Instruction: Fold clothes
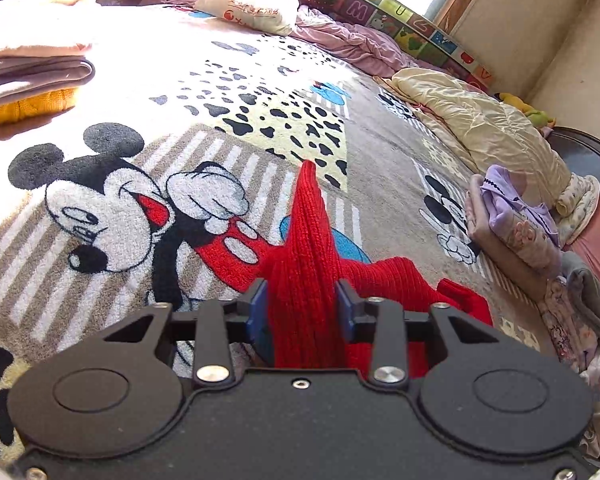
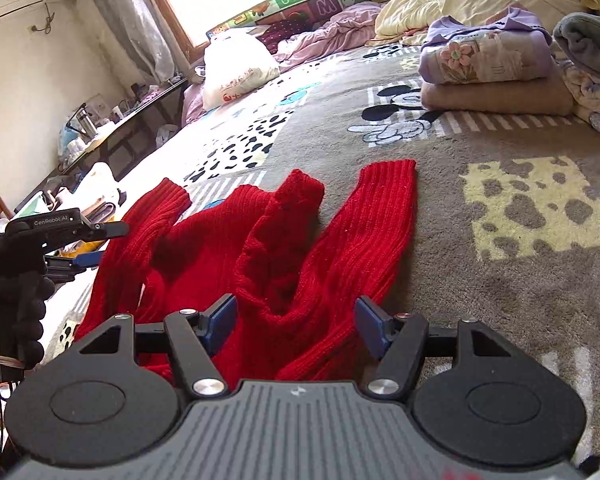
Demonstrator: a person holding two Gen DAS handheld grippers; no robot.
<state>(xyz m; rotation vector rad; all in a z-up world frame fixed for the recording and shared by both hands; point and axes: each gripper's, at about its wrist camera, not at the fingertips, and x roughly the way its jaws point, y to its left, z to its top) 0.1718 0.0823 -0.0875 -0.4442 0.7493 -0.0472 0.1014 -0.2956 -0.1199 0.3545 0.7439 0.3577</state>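
A red ribbed knit sweater [image 2: 260, 232] lies crumpled on the cartoon-mouse blanket [image 2: 500, 184], with its sleeves spread toward the far side. In the left wrist view a bunched fold of the sweater [image 1: 304, 248] rises between the blue pads, and my left gripper [image 1: 302, 300] is shut on it. The right wrist view shows that gripper [image 2: 100, 240] at the far left in a black-gloved hand [image 2: 12, 288], beside the sweater's edge. My right gripper [image 2: 296, 312] is open just over the sweater's near part, its pads apart and not pressing on the cloth.
A stack of folded clothes [image 1: 32, 76] sits at the far left of the bed. A purple and tan folded pile [image 2: 488, 64] lies at the right, with a cream quilt [image 1: 480, 120] behind it. A white plastic bag [image 2: 236, 68] and a cluttered side table [image 2: 100, 128] are further off.
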